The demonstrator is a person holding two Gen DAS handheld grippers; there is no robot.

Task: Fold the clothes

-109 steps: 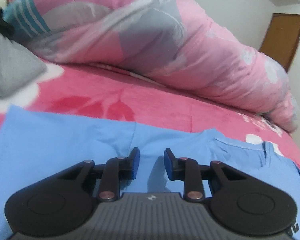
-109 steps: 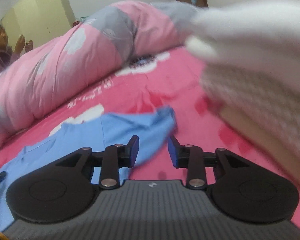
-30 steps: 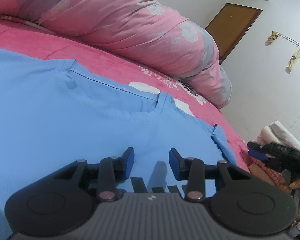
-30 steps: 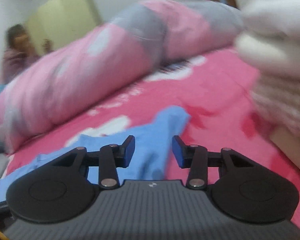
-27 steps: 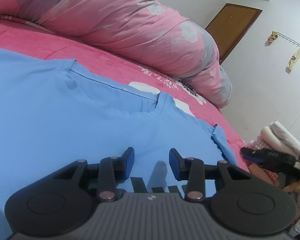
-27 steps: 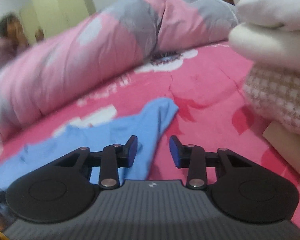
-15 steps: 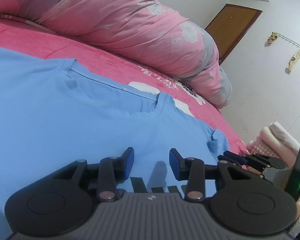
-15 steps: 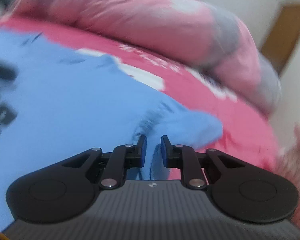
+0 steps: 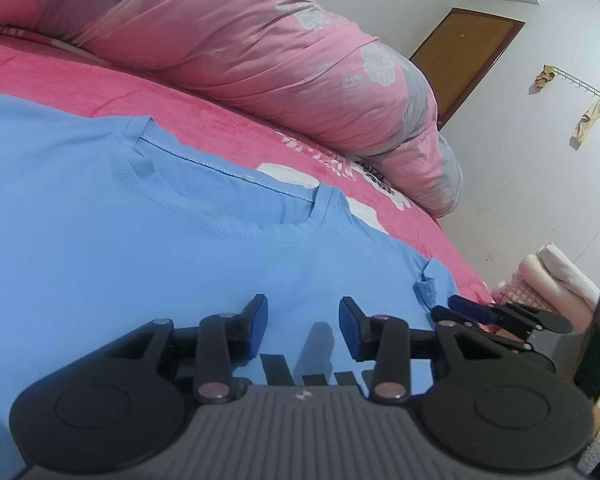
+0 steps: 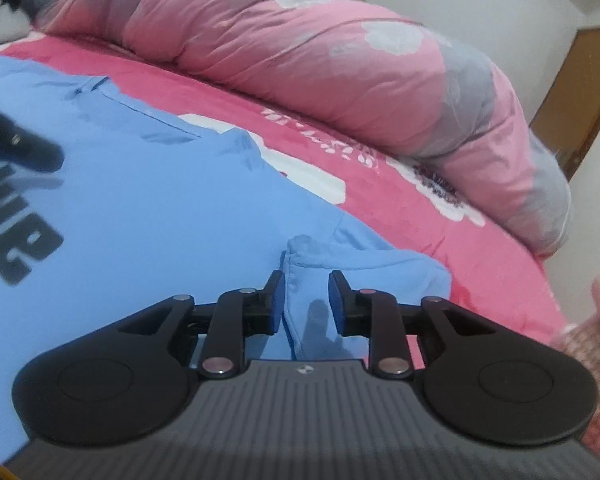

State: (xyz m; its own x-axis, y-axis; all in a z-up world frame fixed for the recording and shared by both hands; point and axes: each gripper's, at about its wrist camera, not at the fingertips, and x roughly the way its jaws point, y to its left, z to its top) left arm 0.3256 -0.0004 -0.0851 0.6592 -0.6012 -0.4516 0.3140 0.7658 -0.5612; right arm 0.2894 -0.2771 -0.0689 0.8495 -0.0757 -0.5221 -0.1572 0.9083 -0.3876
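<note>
Here the blue T-shirt [image 9: 148,240] lies flat, collar toward the pink duvet [image 9: 260,60].

The black printed lettering [image 10: 18,248] on the light blue cotton T-shirt [image 10: 160,200] was cut off at the frame's left edge and unreadable.

A pink flowered quilt [image 9: 260,52] is lying bunched along the bed [image 9: 204,120], a brown door [image 9: 464,56] is standing in the white wall [image 9: 532,184] beyond, hook rail [image 9: 572,80] alongside.
</note>
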